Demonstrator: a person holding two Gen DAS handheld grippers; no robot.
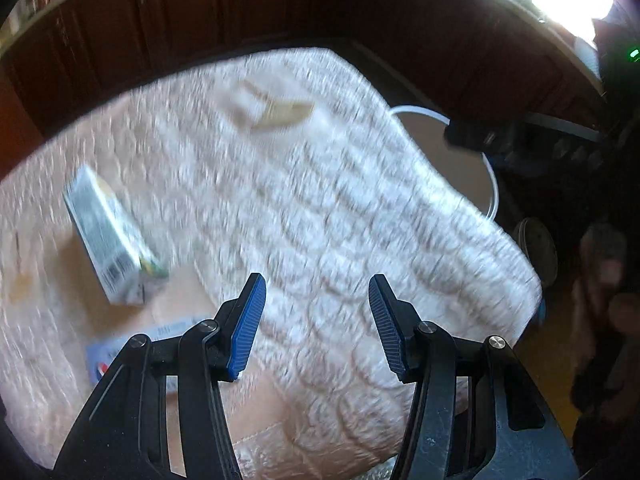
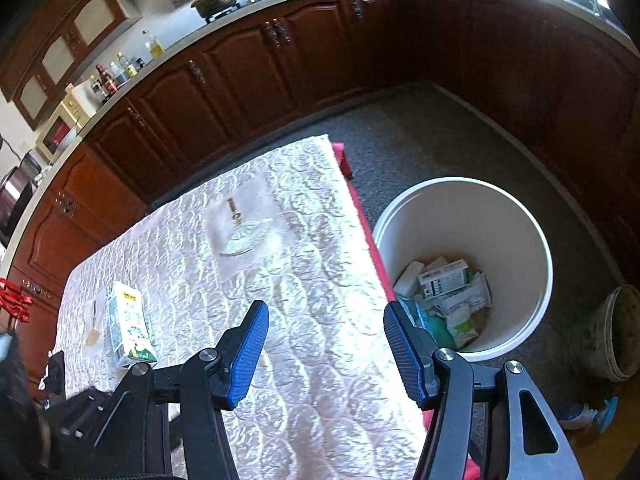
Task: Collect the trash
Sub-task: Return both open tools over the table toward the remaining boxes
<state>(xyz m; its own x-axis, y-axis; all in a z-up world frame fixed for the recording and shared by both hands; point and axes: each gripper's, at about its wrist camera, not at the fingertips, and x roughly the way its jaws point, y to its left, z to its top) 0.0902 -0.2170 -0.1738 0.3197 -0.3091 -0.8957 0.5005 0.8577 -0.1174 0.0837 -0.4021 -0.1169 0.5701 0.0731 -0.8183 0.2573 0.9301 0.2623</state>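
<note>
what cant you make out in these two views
- Print on the carton: left wrist view is motion-blurred; too small in the right.
- Flat packet near the left gripper: partly hidden by its finger.
- Trash in the white bin: partly hidden behind the right gripper.
- Bin in left view: table covers most.
</note>
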